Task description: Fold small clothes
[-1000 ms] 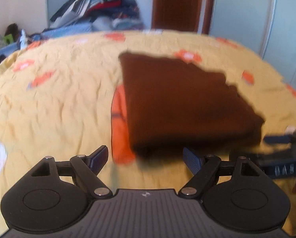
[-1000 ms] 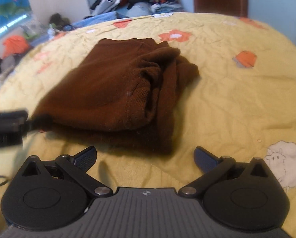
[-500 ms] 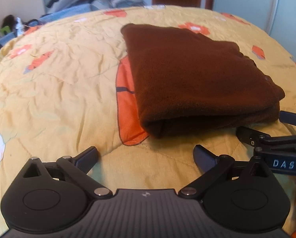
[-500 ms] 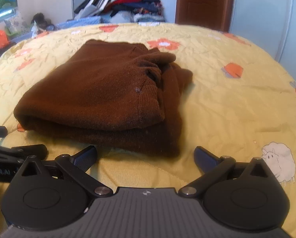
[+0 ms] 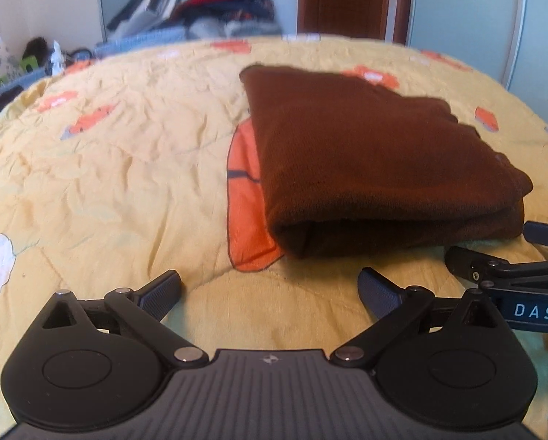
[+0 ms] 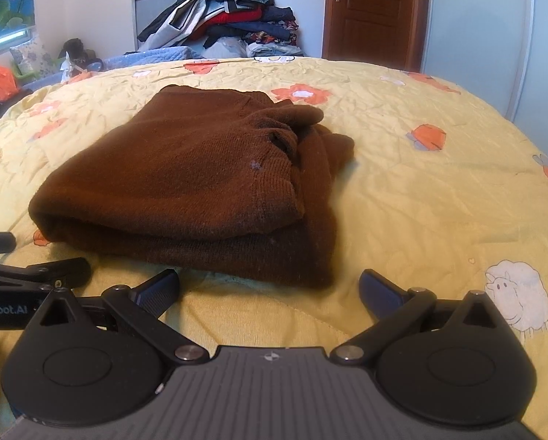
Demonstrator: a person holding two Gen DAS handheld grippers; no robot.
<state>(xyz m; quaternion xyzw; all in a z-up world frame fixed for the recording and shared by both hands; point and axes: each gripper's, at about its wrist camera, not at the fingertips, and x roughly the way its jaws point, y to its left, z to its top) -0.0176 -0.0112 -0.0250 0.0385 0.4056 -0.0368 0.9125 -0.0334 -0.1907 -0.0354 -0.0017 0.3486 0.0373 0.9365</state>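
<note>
Just beyond each wide-open, empty hand-held gripper — left (image 5: 270,288), right (image 6: 270,288) — lies the folded brown sweater (image 6: 186,183).

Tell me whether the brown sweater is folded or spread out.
Folded. The brown sweater lies in stacked layers on the yellow bedspread, a rounded fold edge facing the camera, its ribbed hem doubled over on top.

A home bedroom — quilted yellow bedspread (image 6: 402,190), heaped clothes (image 6: 237,18), wooden door (image 6: 373,11).
</note>
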